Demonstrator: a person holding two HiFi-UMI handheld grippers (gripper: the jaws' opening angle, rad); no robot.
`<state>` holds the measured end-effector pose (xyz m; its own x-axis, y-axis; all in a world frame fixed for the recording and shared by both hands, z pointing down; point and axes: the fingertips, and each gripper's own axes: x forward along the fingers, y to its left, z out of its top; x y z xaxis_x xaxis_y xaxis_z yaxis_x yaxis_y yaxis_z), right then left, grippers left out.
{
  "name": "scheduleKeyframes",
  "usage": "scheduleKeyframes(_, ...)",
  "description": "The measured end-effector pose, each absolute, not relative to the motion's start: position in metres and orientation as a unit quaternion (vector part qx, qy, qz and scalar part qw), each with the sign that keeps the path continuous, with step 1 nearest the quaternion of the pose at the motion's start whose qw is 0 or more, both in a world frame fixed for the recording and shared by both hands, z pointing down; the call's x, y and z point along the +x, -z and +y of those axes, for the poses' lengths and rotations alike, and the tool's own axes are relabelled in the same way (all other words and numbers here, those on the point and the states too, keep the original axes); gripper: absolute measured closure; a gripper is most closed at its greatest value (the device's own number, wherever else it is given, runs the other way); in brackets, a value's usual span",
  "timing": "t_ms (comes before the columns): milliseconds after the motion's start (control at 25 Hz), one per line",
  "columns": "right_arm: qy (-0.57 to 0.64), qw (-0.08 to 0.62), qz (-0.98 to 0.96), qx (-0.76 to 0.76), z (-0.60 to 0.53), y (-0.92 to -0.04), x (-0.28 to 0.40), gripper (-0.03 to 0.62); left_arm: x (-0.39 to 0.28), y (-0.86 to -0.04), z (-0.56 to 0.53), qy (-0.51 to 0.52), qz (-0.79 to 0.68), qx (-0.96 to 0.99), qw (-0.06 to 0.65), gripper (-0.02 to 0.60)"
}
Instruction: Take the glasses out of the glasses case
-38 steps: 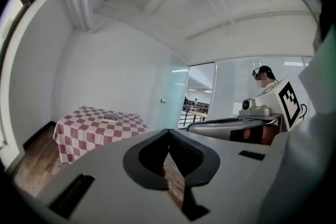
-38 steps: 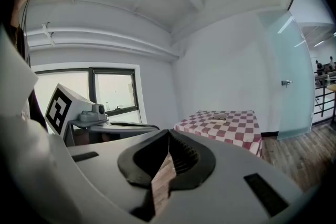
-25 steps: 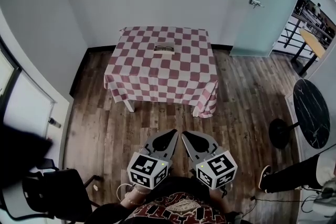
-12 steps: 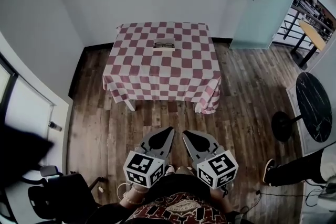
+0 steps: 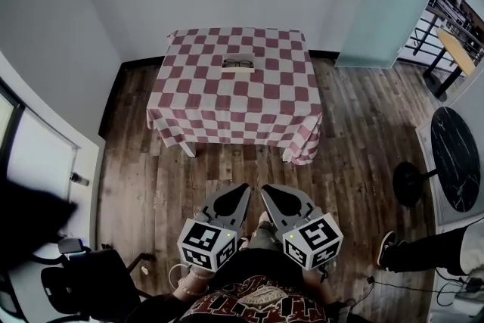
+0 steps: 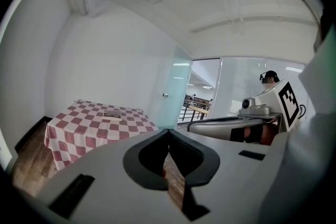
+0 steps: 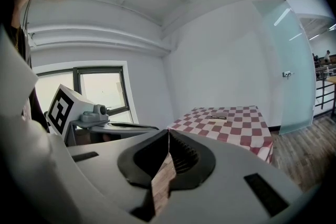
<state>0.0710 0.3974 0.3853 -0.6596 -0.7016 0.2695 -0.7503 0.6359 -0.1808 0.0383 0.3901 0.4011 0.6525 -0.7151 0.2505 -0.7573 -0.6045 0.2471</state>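
An open glasses case with dark glasses in it lies on the far half of a table under a red-and-white checked cloth. It shows small in the left gripper view as the case and in the right gripper view as the case. My left gripper and right gripper hang side by side close to my body, well short of the table, over the wood floor. Both are shut with nothing held.
Wood floor lies between me and the table. A frosted glass door stands at the back right, a round black table at the right, a dark chair at the lower left. A person's leg shows at the right edge.
The table has shifted slightly in the head view as I move; the grippers stay shut in the same pose.
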Motion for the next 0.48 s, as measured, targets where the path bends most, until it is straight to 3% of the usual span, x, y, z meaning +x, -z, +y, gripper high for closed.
scheduleKeyframes(480,-0.138,0.089,-0.911,0.378,0.319,-0.378,0.091,0.574,0.065,-0.393,0.313,-0.071,-0.419,0.889,0.168,0.572)
